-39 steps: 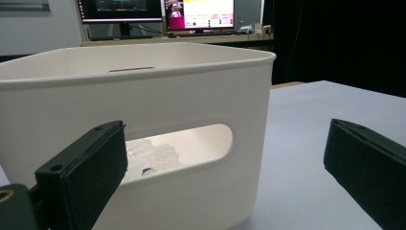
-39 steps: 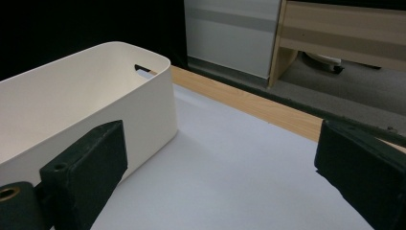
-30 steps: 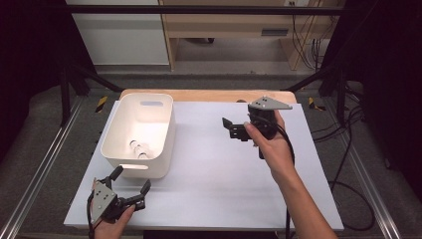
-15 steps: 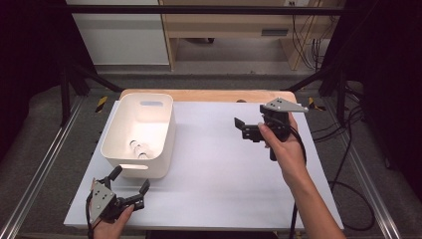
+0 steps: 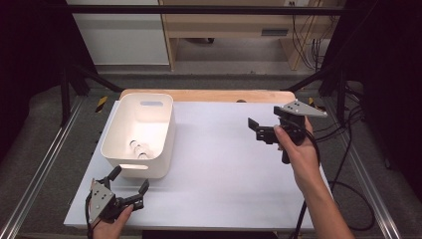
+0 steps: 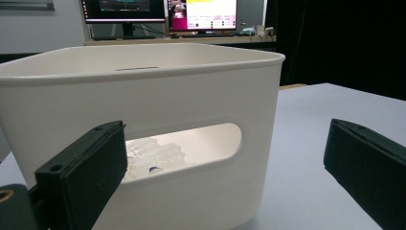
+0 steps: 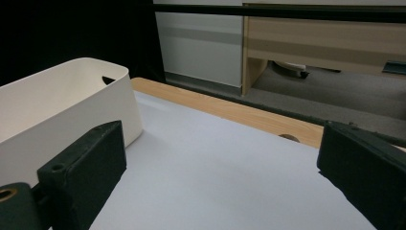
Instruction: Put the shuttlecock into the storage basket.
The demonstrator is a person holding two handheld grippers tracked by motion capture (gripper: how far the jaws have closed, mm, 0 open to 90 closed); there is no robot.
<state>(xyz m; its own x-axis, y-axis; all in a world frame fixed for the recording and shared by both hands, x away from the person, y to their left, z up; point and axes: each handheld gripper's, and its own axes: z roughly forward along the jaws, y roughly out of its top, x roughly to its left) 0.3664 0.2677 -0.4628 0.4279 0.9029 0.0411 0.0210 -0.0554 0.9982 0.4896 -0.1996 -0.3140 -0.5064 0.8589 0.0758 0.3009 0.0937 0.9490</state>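
Bin [image 5: 141,133] is sitting directly ahead of my left tool [image 5: 127,189], its long axis running away from me. Both tools are gaping wide, empty; right tool [image 5: 259,129] is hovering well apart from bin.

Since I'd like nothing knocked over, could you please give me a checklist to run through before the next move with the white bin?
1. Left gripper open: ok, jaws stand wide apart just short of the bin's near wall.
2. Right gripper open and holding nothing: ok, raised over the right side of the table.
3. White bin upright and flat on the white table: ok.
4. Small white items sit inside the bin: ok; what they are, cannot tell.
5. Handle slot faces the left gripper: ok.
6. Bin's weight once lifted: cannot tell.
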